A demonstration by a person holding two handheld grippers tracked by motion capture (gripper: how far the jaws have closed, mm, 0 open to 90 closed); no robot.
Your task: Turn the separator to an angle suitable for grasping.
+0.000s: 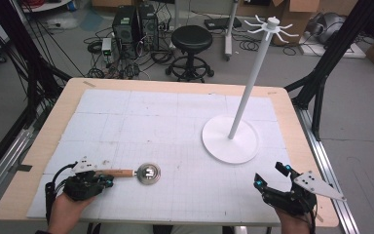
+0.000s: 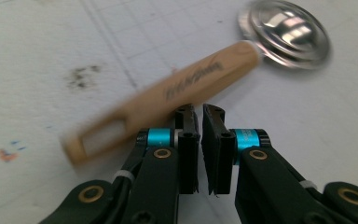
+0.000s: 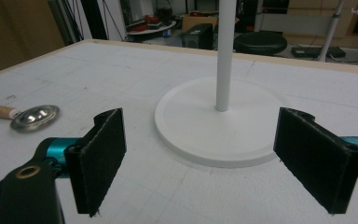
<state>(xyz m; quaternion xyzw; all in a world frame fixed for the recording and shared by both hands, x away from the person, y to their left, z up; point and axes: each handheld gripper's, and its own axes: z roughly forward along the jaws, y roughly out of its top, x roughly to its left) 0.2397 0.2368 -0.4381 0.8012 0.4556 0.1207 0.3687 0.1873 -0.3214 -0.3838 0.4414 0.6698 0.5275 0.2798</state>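
Resting nearly closed with nothing between its jaws, the left gripper (image 2: 200, 112) sits just beside the wooden handle of a ladle (image 2: 186, 88) with a shiny round steel bowl, lying flat on the white mat (image 1: 175, 122); the right gripper (image 3: 200, 158) stands wide open.

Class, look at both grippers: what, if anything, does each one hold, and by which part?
Neither holds anything. The left gripper is shut and empty beside the ladle's wooden handle; whether it touches cannot be told. The right gripper is open, empty.
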